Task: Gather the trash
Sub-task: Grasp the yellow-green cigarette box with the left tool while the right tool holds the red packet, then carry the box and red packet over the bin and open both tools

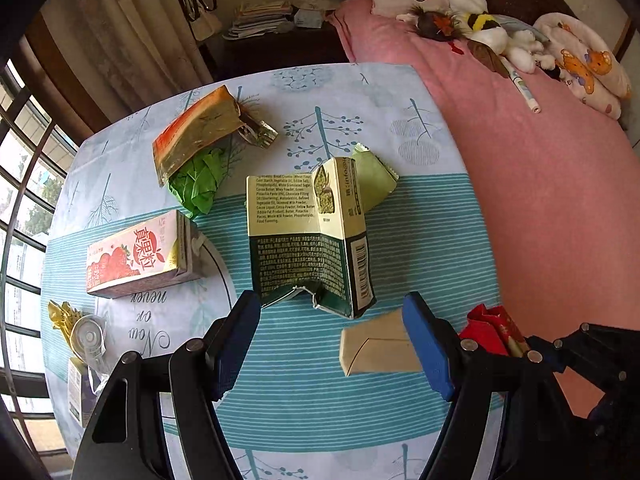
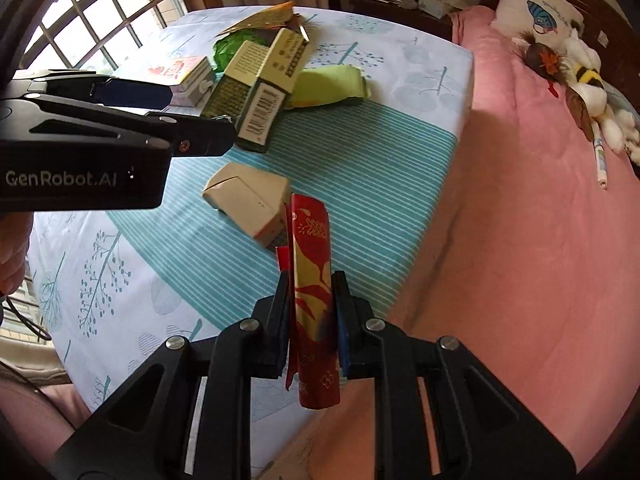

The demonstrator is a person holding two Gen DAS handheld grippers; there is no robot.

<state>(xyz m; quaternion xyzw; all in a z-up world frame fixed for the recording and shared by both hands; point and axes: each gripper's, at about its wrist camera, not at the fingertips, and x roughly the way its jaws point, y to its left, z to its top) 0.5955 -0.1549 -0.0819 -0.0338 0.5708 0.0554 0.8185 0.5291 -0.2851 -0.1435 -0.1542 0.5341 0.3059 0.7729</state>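
My left gripper (image 1: pixel 332 312) is open and empty, just short of a torn green and cream carton (image 1: pixel 308 236) that lies on the table; it also shows in the right wrist view (image 2: pixel 260 84). A small beige box (image 1: pixel 376 344) lies by the right finger, and shows in the right wrist view (image 2: pixel 250 204). My right gripper (image 2: pixel 310 284) is shut on a red and gold packet (image 2: pixel 312 280), held upright above the table's near edge. The packet also shows in the left wrist view (image 1: pixel 490 330).
On the table (image 1: pixel 300 380) lie a pink strawberry milk carton (image 1: pixel 136 256), an orange foil bag (image 1: pixel 196 132), green crumpled wrap (image 1: pixel 196 184), a pale green wrapper (image 1: pixel 374 178) and a tape dispenser (image 1: pixel 88 340). A pink bed (image 1: pixel 540 200) with soft toys borders the table's right.
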